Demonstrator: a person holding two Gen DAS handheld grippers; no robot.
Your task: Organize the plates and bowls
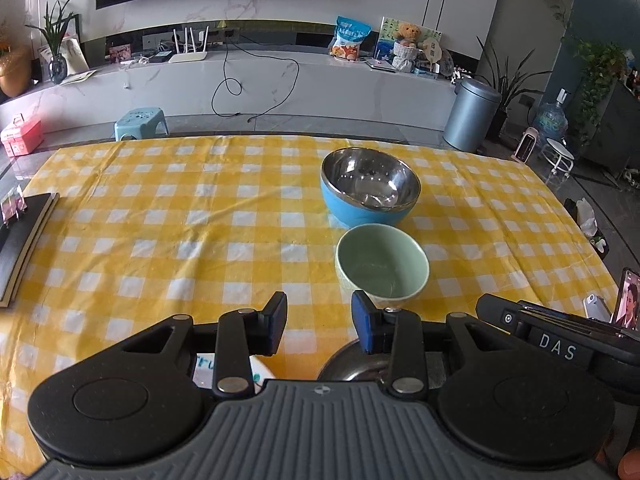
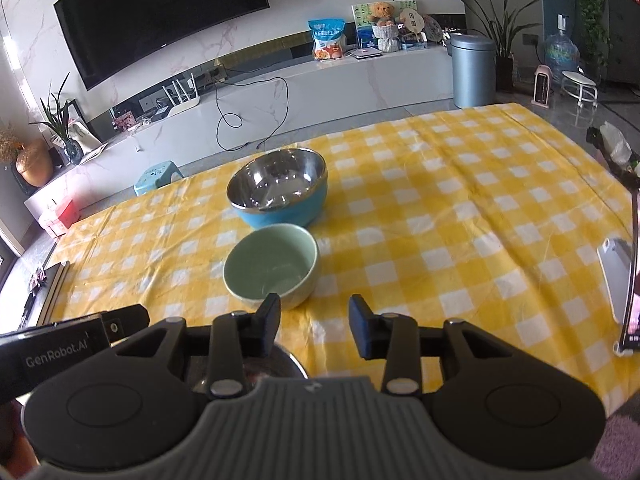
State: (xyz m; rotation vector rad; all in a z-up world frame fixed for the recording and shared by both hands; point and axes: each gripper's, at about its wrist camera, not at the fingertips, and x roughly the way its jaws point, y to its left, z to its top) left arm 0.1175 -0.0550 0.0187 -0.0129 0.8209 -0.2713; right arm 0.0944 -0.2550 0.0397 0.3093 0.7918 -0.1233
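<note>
Left wrist view, entry one: my left gripper (image 1: 319,322) has its fingers spread, nothing between the pads. Right wrist view, entry two: my right gripper (image 2: 314,326) is likewise parted and empty.

Items on the yellow checked tablecloth (image 1: 160,216):
- Green bowl (image 1: 382,266), upright, just beyond my left fingertips and a little to their right; in the right wrist view (image 2: 271,266) it sits just ahead of my left-hand finger, its near rim almost at the tip.
- Blue bowl with steel lining (image 1: 370,188), upright, directly behind the green bowl, the two nearly touching.
- Steel bowl (image 1: 352,366), partly hidden under my left gripper; only its rim shows. Also glimpsed below my right gripper (image 2: 276,368).
- White item with blue lettering (image 1: 208,368), low under my left gripper; too hidden to identify.

Risks, as I judge them:
- Both grippers crowd the same near corner; reaching for the green bowl together could knock fingers against each other.
- A pinch on a smooth, thin rim may slip and tip the bowl.
- Pushing the green bowl forward would bump the blue one.
- The loose cloth could drag and bunch.
</note>
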